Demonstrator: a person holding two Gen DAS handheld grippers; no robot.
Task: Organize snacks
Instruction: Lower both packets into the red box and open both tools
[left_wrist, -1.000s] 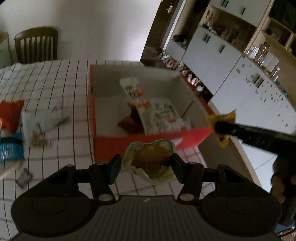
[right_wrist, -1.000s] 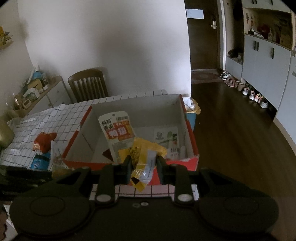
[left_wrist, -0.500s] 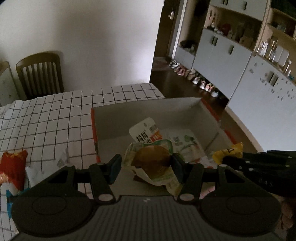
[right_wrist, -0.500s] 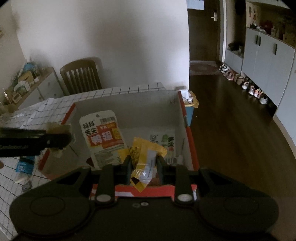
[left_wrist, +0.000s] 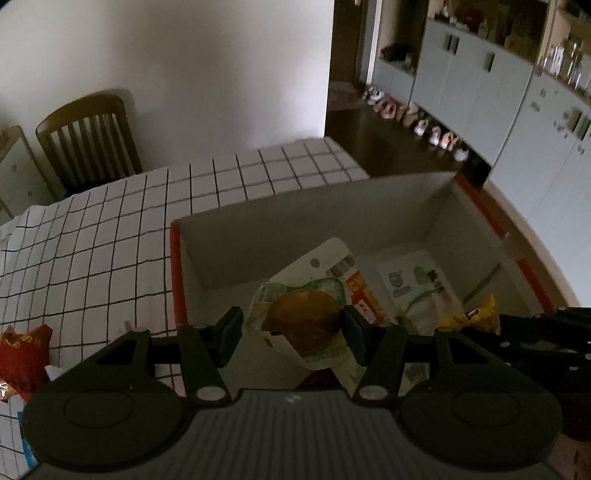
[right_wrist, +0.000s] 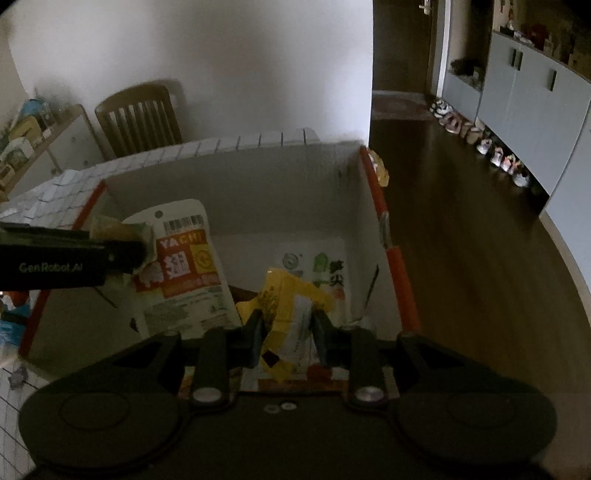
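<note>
1. Dim dining room with pale wall, wooden chair and grey cabinets is forming the background; a checked-cloth desk is carrying the open red box.
2. Left claw is gripping a green-and-white packet with a round brown snack showing through it; the packet is hanging over the box interior, above the snacks already lying inside.
3. Right claw is clenching a crumpled yellow packet, which is hanging over the near right part of the same box.
4. Within the box, a white-and-red pouch is leaning up against the contents, and a flat white-and-green packet is lying on the floor of the box beside it.
5. Outside the box, a red packet is waiting on the cloth at the left.
6. Risk, as judged: both claws are crowding one opening, so they may be colliding or knocking the leaning pouch over.
7. Risk, as judged: the round-snack packet is being held only by its edges; a loose, slippery wrapper could be slipping out early or catching on the box wall.
8. Appearance: both held packets are thin, creased film, light and easily deformed.
</note>
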